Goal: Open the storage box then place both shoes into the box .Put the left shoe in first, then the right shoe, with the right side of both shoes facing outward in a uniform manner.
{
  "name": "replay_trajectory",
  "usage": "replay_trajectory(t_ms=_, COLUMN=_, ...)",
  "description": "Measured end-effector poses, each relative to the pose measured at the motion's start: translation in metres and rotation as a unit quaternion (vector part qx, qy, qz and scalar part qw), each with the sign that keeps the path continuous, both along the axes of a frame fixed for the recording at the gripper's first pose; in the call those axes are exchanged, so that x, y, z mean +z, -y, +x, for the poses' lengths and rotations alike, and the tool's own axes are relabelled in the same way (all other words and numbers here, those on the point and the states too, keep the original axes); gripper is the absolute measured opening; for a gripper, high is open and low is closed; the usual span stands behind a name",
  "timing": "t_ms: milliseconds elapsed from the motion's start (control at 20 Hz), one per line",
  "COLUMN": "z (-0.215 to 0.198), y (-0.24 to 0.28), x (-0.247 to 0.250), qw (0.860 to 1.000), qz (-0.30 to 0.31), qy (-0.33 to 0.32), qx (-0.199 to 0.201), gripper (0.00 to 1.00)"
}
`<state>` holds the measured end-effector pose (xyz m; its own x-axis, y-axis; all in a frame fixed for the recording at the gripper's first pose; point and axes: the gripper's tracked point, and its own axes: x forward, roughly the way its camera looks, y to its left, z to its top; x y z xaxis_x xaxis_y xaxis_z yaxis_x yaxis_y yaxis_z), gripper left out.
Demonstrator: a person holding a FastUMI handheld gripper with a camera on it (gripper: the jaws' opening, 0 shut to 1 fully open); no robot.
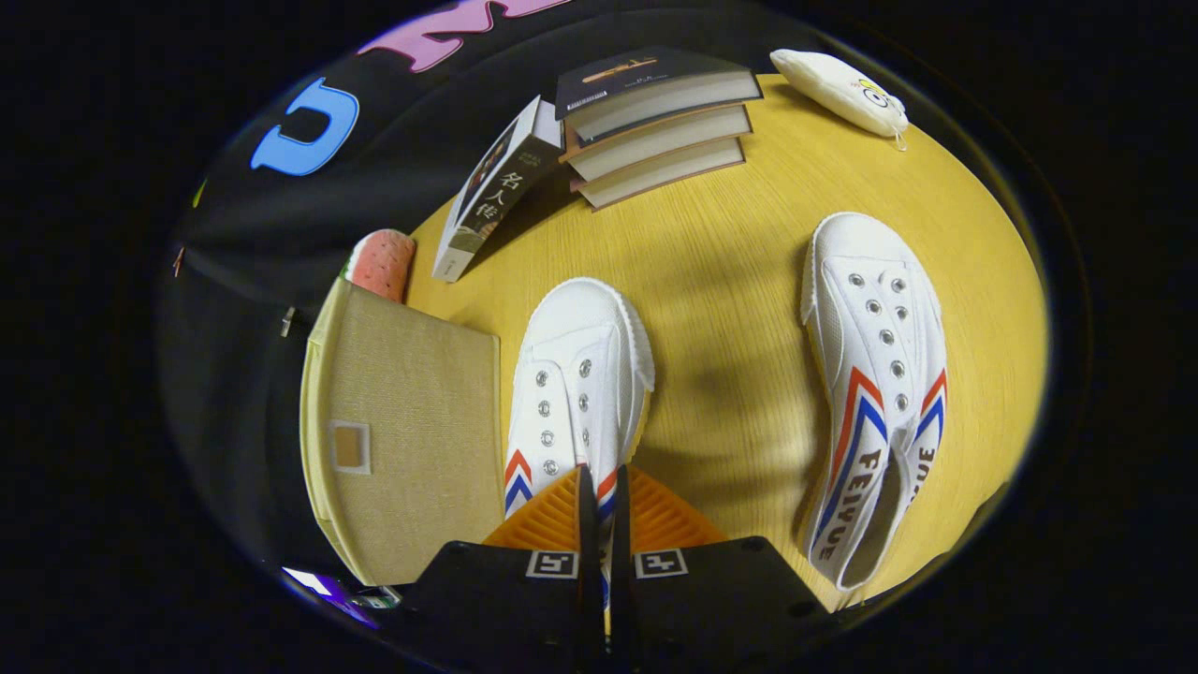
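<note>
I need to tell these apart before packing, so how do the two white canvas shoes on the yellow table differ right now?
The white canvas shoe between the fingers is pinched at its side wall by the gripper; the other white canvas shoe lies free, off to the side. The gripped one sits beside the beige fabric storage box; the free one lies farther from it. Both have red and blue stripes and metal eyelets, no laces.
</note>
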<state>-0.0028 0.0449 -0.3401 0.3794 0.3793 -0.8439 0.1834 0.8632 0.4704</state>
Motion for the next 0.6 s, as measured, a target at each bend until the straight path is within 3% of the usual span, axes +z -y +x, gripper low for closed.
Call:
replay_trajectory(t_ms=300, z=0.010, y=-0.004, x=0.105, qw=0.996, qz=0.033, qy=0.073, qx=-0.030, gripper=0.07)
replay_trajectory(t_ms=600, z=0.027, y=-0.062, x=0.195, qw=0.988, qz=0.098, qy=0.118, qx=-0.034, gripper=0.07)
